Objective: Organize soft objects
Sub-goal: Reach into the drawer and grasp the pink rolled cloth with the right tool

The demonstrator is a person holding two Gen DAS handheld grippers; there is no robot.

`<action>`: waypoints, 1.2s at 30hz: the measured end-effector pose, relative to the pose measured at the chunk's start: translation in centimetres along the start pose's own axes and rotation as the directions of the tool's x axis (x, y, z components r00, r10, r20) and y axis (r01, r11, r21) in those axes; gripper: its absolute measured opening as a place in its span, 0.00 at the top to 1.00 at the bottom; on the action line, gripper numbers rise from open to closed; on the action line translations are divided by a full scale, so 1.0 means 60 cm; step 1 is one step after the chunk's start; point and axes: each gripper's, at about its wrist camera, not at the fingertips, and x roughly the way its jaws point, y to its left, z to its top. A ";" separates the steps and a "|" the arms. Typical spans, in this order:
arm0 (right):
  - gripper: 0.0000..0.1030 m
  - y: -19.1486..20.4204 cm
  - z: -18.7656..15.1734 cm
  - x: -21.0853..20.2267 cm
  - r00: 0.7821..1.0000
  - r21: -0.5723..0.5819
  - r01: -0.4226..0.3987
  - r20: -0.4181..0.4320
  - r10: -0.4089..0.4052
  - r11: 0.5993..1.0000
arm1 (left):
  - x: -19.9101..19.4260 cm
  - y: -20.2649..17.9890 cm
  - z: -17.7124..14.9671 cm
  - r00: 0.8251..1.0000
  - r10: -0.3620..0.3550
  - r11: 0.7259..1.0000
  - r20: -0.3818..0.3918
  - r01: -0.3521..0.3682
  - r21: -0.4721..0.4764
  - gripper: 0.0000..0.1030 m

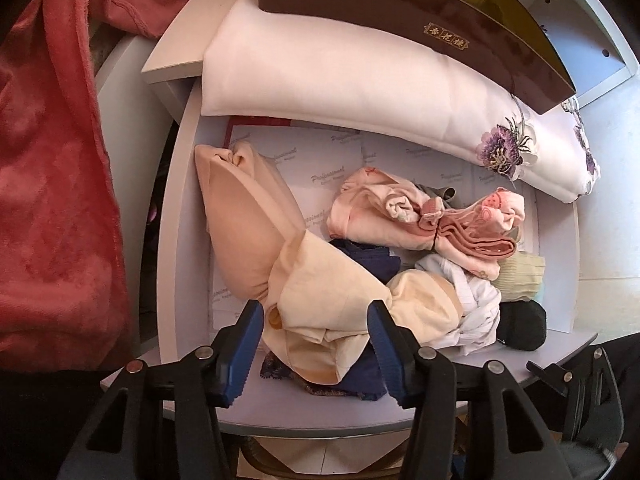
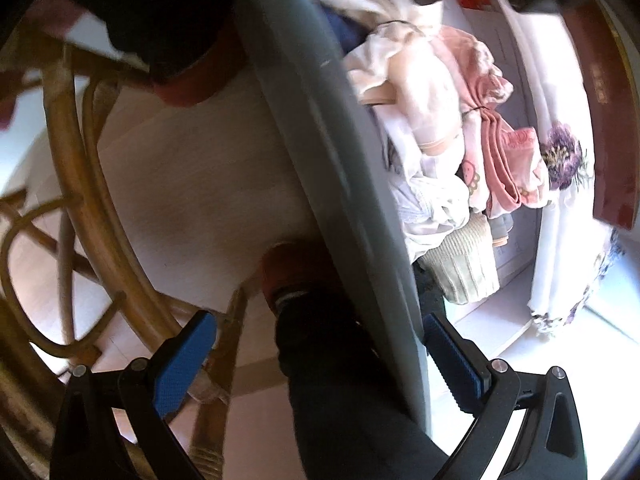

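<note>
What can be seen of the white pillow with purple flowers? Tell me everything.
The white pillow is long, plump and soft, in smooth white fabric with purple embroidered flowers near one end. It lies flat along the far side of the drawer, that flowered end hanging over the side wall. A glossy dark brown box with gold characters rests on it. The printed paper liner lies under its near edge. No hand-held gripper touches it.
</note>
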 end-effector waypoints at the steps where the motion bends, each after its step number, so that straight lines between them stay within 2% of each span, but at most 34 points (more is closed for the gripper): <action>1: 0.00 -0.008 -0.001 -0.001 1.000 0.022 -0.021 0.012 0.021 1.000 | -0.003 0.001 -0.002 1.000 -0.004 1.000 -0.002 0.004 -0.002 0.47; 4: 0.00 -0.046 -0.009 -0.008 0.994 0.131 -0.107 0.043 0.102 0.986 | -0.002 0.000 -0.001 1.000 -0.009 1.000 -0.005 0.009 -0.020 0.47; 7: 0.00 -0.094 -0.022 -0.020 0.985 0.259 -0.164 0.094 0.144 0.952 | -0.004 0.014 -0.005 1.000 -0.015 0.999 -0.005 0.015 -0.043 0.47; 13: 0.00 -0.158 -0.043 -0.053 0.966 0.408 -0.245 0.179 0.186 0.880 | 0.000 0.031 -0.018 0.999 -0.030 0.999 -0.009 0.030 -0.024 0.47; 19: 0.00 -0.192 -0.059 -0.036 0.965 0.496 -0.258 0.177 0.194 0.829 | 0.007 0.002 -0.020 1.000 -0.023 1.000 -0.008 0.023 0.011 0.47; 24: 0.00 -0.241 -0.082 -0.023 0.954 0.596 -0.296 0.225 0.198 0.746 | 0.010 -0.004 -0.025 0.999 -0.017 0.999 -0.034 0.018 0.030 0.47; 29: 0.00 -0.277 -0.094 -0.009 0.954 0.652 -0.299 0.229 0.194 0.697 | 0.011 -0.003 -0.028 0.999 -0.002 1.000 -0.037 0.003 0.027 0.47; 31: 0.01 -0.293 -0.098 -0.011 0.954 0.674 -0.299 0.240 0.182 0.676 | 0.005 0.004 -0.027 1.000 -0.017 1.000 -0.020 0.017 0.002 0.47; 34: 0.07 -0.315 -0.101 -0.010 0.952 0.700 -0.298 0.271 0.145 0.649 | -0.001 0.016 -0.023 0.999 -0.053 0.998 0.000 0.053 -0.035 0.47; 36: 0.18 -0.330 -0.100 -0.018 0.949 0.700 -0.295 0.297 0.110 0.650 | 0.000 0.022 -0.024 0.998 -0.065 0.996 -0.006 0.065 -0.055 0.47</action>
